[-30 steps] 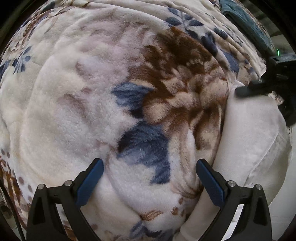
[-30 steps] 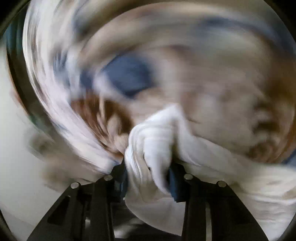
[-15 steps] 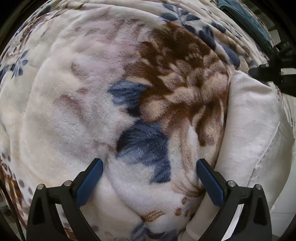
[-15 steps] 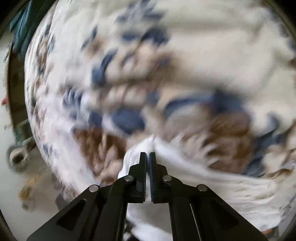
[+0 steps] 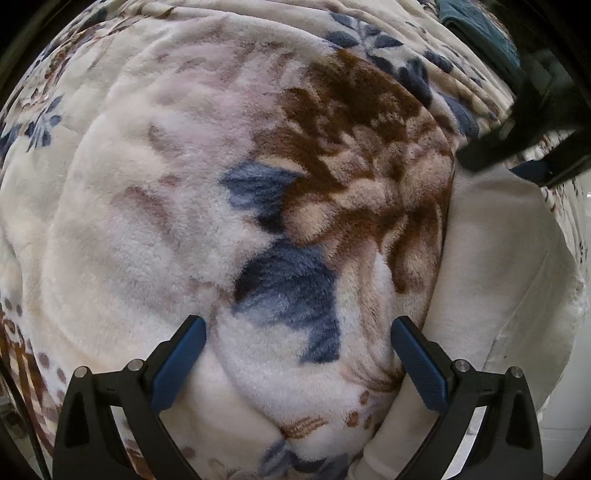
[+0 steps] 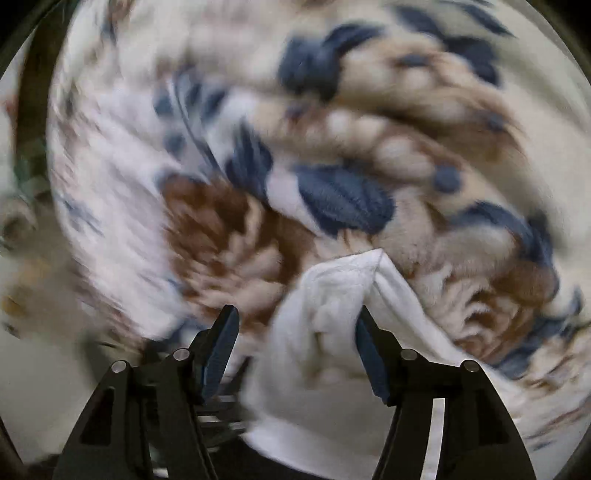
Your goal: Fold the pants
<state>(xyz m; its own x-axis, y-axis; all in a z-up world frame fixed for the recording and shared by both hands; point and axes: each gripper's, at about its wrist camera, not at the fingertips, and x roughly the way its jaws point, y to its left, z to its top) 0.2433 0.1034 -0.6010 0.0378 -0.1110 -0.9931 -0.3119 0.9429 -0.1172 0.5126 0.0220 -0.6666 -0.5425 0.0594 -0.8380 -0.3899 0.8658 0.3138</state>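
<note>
The white pants (image 5: 495, 266) lie on a floral fleece blanket (image 5: 184, 184), at the right of the left wrist view. My left gripper (image 5: 297, 354) is open and empty over the blanket, just left of the pants' edge. My right gripper (image 6: 295, 347) is open, its jaws standing apart around a bunched corner of the pants (image 6: 332, 302), which rests loose between them. The right gripper also shows as a dark shape at the upper right of the left wrist view (image 5: 517, 144). The right wrist view is motion-blurred.
The cream blanket with blue and brown flowers (image 6: 332, 147) covers the whole work surface. A teal cloth (image 5: 480, 29) lies at the far right edge of the bed. Pale floor (image 6: 29, 332) shows to the left beyond the blanket's edge.
My right gripper was shut on the pants' corner half a second ago and has now opened, leaving the bunched corner between its jaws. The left gripper has stayed open and nearly still.
</note>
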